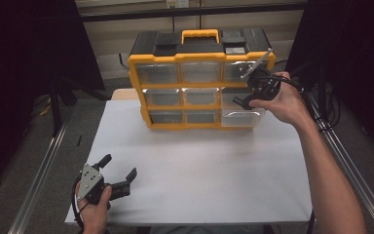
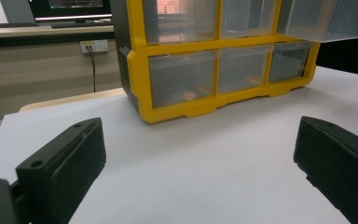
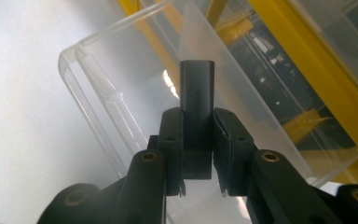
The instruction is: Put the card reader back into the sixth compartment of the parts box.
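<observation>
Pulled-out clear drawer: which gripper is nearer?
Right. The right gripper hangs directly over the pulled-out clear drawer, holding a small dark block above it. The left gripper rests open at the table's near-left corner, well away.

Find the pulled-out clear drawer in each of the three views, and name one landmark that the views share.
High view: the pulled-out clear drawer juts forward at the organizer's right side, right of centre.
Left gripper view: pulled-out clear drawer in the top right corner.
Right gripper view: pulled-out clear drawer across the centre, beneath the right tool gripping a dark block.
Shared landmark: the yellow organizer frame.
</observation>
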